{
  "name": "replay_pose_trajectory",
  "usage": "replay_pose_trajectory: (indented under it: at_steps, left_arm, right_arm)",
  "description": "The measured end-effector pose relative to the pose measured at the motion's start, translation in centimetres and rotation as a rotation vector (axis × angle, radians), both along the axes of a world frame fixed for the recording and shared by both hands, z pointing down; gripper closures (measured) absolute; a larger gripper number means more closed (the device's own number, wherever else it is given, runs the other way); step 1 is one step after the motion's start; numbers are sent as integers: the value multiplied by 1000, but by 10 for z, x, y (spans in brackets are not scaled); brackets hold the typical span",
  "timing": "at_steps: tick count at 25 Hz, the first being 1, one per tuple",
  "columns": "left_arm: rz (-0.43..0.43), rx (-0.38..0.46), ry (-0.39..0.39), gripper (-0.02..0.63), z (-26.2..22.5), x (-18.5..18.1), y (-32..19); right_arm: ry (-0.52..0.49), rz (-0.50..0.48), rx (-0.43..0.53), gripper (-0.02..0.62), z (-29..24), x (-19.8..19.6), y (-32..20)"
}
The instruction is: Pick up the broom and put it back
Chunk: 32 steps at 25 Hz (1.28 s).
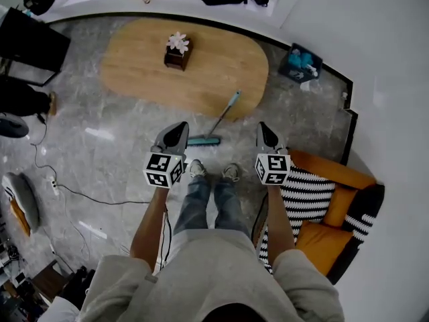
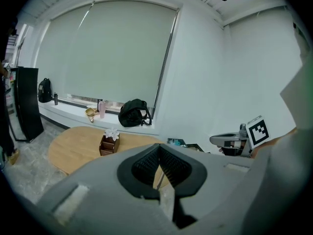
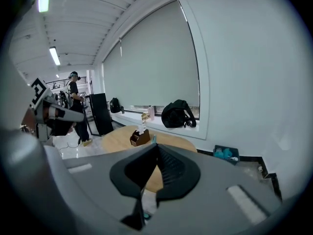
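Note:
The broom point(image 1: 222, 117) has a teal handle that leans against the near edge of the oval wooden table point(image 1: 134, 72), and its head point(image 1: 203, 140) rests on the floor in front of my feet. Neither gripper touches it. My left gripper point(image 1: 179, 127) is held up just left of the broom head, its jaws together with nothing between them point(image 2: 159, 147). My right gripper point(image 1: 263, 126) hangs right of the broom, also shut and empty point(image 3: 157, 146). Past the right jaws, a bit of the teal handle tip point(image 3: 153, 138) shows.
A brown box with a white flower point(image 1: 178, 51) stands on the table. An orange armchair with striped cushions point(image 1: 335, 210) is close on my right. A teal bin point(image 1: 303, 63) sits by the wall, and a cable point(image 1: 74, 193) runs across the floor at left. A person point(image 3: 76, 106) stands far off.

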<state>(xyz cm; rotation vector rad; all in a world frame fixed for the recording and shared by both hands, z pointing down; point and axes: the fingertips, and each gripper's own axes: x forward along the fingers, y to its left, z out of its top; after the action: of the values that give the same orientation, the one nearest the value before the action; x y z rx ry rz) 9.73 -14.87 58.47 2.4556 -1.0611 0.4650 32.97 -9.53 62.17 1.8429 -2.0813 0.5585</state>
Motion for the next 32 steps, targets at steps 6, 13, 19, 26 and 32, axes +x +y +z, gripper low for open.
replay_pose_trajectory:
  at_steps: [6,13,19,26,32]
  left_arm:
    - [6,56,20,603,-37,8,-6]
    - [2,121,48,603,-80,13,-14]
    - [13,184,58,603,-115,18,-26]
    - [15,227,66,603,-145,15,-22]
    - [8,258,78,603,-161,12,-23]
  right_arm:
    - [38,24,26,594,-38,11,18]
    - [52,64,88,594,-90,26,23]
    - [61,91,149,595,-128,39,13]
    - [67,103,194,595,-158,41,19]
    - [79,104,225,595,-174,37,21]
